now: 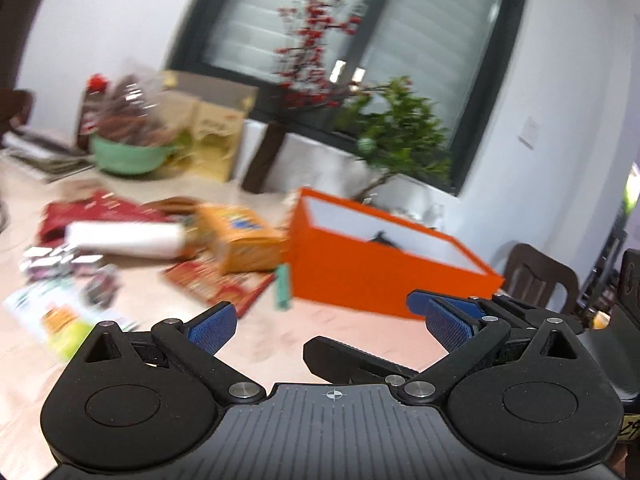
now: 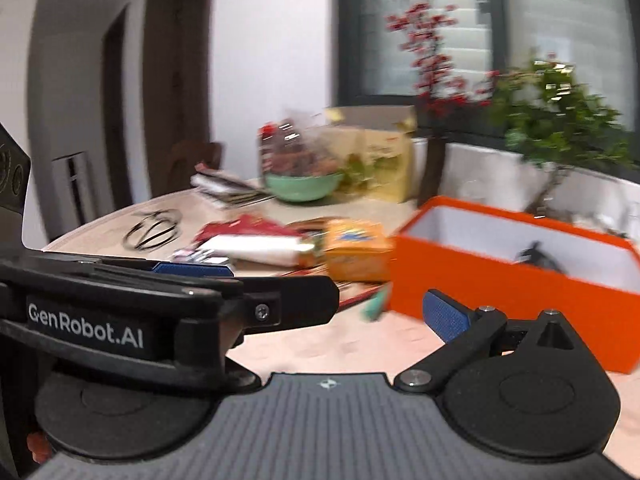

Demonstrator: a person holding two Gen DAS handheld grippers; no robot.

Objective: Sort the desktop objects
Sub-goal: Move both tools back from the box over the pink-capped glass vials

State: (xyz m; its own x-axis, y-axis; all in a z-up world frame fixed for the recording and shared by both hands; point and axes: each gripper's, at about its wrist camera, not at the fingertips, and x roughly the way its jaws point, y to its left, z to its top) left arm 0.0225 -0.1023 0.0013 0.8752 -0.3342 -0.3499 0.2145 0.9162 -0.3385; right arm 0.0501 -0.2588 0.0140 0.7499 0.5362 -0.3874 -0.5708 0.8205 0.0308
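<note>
An open orange box stands on the table, white inside, with a dark object in it; it also shows in the right wrist view. Left of it lie a yellow-orange carton, a white roll, red packets, a small teal item and silver sachets. My left gripper is open and empty, above the table in front of the box. My right gripper is open and empty; the left gripper crosses in front of its left finger.
A green bowl with a bag of snacks, a beige carton and papers stand at the table's back. A potted plant and red-berry branches stand by the window. Dark chairs are at the right. A black wire ring lies at the left.
</note>
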